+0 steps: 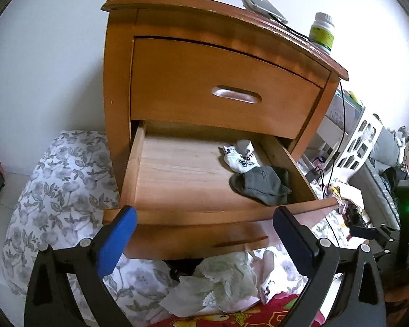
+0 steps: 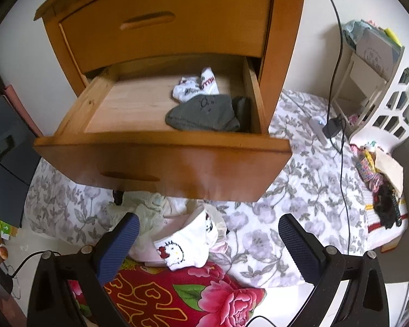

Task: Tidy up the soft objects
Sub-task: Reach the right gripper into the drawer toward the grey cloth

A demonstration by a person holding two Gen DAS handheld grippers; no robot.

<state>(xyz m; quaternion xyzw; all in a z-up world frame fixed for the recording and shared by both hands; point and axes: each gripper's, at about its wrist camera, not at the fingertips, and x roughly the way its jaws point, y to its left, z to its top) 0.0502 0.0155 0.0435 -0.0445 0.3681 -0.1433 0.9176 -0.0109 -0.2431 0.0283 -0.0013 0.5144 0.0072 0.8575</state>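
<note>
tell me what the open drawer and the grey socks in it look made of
Drawer: wood by the look, with a glossy orange-brown varnished front and paler, matte bare boards inside showing grain. Grey socks: soft knit fabric, probably cotton blend; limp, matte, folded, with ribbed edges.

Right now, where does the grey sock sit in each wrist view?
Left wrist: grey sock at the open drawer's front right corner.
Right wrist: grey sock right of centre in the drawer.
Shared landmark: white printed socks just behind it.
</note>
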